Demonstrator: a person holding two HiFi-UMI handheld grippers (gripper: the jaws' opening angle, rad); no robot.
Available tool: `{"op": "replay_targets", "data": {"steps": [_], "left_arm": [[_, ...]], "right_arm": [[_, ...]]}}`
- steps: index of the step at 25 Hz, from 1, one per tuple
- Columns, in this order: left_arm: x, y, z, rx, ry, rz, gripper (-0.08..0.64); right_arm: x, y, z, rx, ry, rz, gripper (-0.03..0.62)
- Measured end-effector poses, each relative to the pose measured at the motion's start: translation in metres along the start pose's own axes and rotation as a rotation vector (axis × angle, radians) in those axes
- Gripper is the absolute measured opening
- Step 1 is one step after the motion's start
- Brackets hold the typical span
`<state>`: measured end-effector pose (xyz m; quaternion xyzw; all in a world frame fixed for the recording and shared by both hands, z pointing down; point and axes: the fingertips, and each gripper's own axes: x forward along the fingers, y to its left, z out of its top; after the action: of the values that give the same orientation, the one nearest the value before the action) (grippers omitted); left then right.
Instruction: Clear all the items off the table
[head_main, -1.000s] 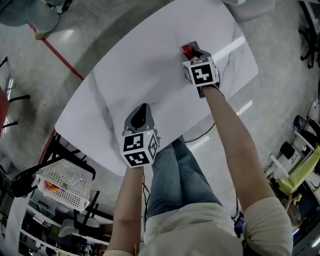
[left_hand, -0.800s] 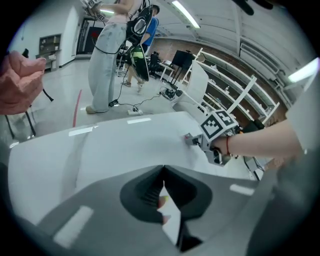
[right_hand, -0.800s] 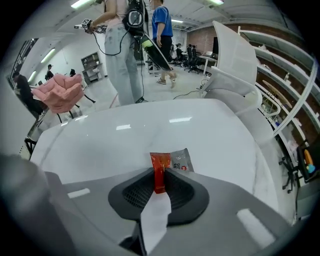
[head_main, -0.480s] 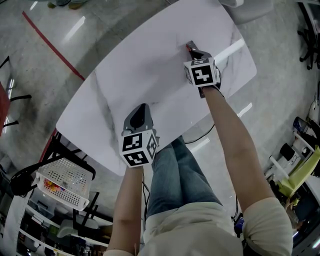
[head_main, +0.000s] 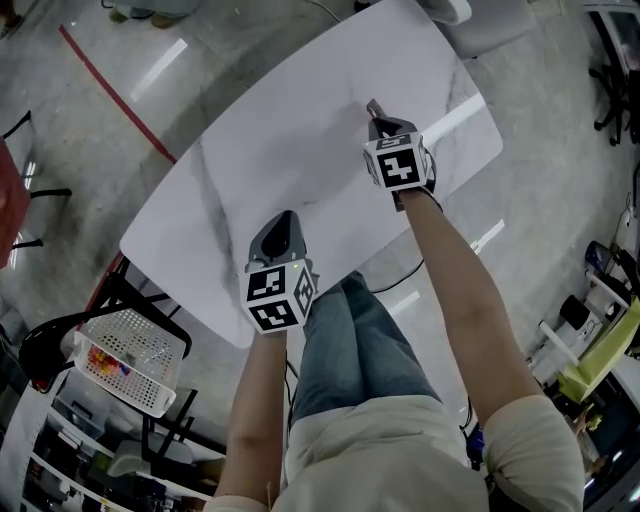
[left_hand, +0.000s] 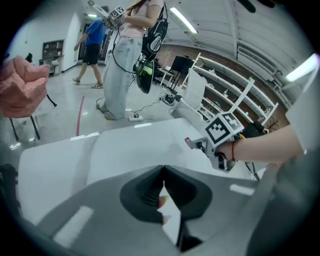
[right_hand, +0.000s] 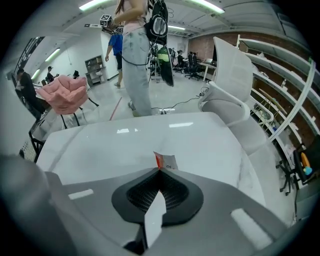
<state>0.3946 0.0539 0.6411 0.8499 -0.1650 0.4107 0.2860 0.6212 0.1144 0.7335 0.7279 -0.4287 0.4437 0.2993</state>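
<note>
1. Lifted off the table (head_main: 260, 150) since a second ago: the sachet (right_hand: 167, 161).
2. Left, over the near edge: left gripper (left_hand: 163, 169), pressed shut.
3. Right, toward the far right corner: right gripper (right_hand: 159, 170), clamped on the sachet, which sticks out lengthwise past the jaw tips toward the far edge.
</note>
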Motion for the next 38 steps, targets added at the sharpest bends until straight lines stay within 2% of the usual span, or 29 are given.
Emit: {"op": "replay_targets", "data": {"steps": [9, 17, 20, 24, 38], "left_arm": [[-0.034, -0.017, -0.002, 0.015, -0.036, 0.004, 0.009], [-0.064, -0.029, -0.013, 0.034, -0.056, -0.001, 0.009], [-0.077, -0.035, -0.018, 0.037, -0.064, 0.002, 0.009], [-0.095, -0.043, -0.029, 0.039, -0.074, 0.005, 0.009], [-0.161, -0.056, -0.071, 0.027, -0.102, 0.03, 0.009]], "right_arm": [[-0.054, 0.014, -0.013, 0.047, -0.015, 0.008, -0.001], [-0.098, 0.026, -0.02, -0.005, -0.066, 0.014, -0.002], [-0.119, 0.03, -0.029, 0.003, -0.059, 0.018, -0.002], [-0.144, 0.037, -0.037, -0.039, -0.099, 0.026, -0.002], [-0.235, 0.064, -0.07, -0.001, -0.126, 0.065, 0.0]]}}
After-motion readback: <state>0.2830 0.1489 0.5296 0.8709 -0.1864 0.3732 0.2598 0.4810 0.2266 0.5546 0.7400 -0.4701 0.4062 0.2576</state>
